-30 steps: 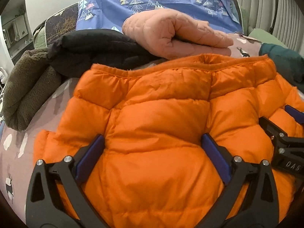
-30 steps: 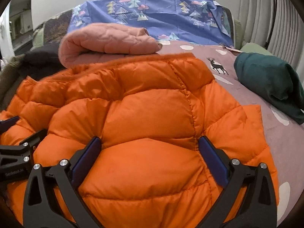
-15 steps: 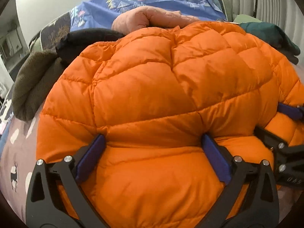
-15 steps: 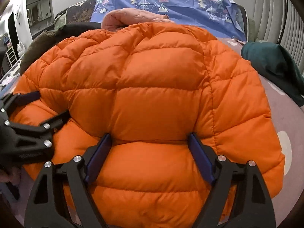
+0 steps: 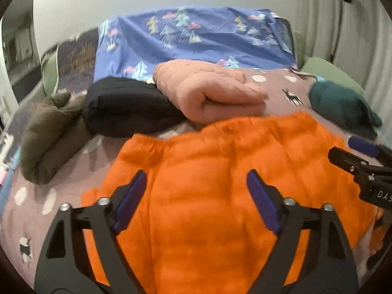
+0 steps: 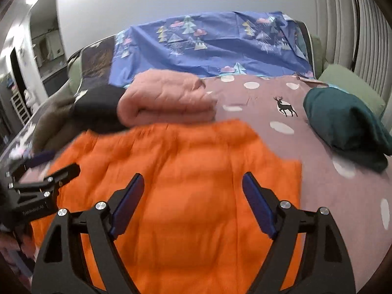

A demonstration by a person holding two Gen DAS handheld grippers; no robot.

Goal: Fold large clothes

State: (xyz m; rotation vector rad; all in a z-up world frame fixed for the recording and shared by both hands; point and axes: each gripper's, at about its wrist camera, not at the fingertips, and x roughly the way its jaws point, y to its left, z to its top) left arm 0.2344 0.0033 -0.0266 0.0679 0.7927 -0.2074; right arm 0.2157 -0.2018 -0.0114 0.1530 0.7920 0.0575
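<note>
Orange jacket [image 5: 220, 196] under two grippers, left [image 5: 196, 201] and right [image 6: 191, 203], fingers apart.

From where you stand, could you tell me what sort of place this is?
Most likely a bedroom: the puffy orange down jacket lies on a mauve deer-print bedsheet, a blue tree-patterned cloth drapes behind it, and folded garments such as the pink quilted jacket sit alongside.
</note>
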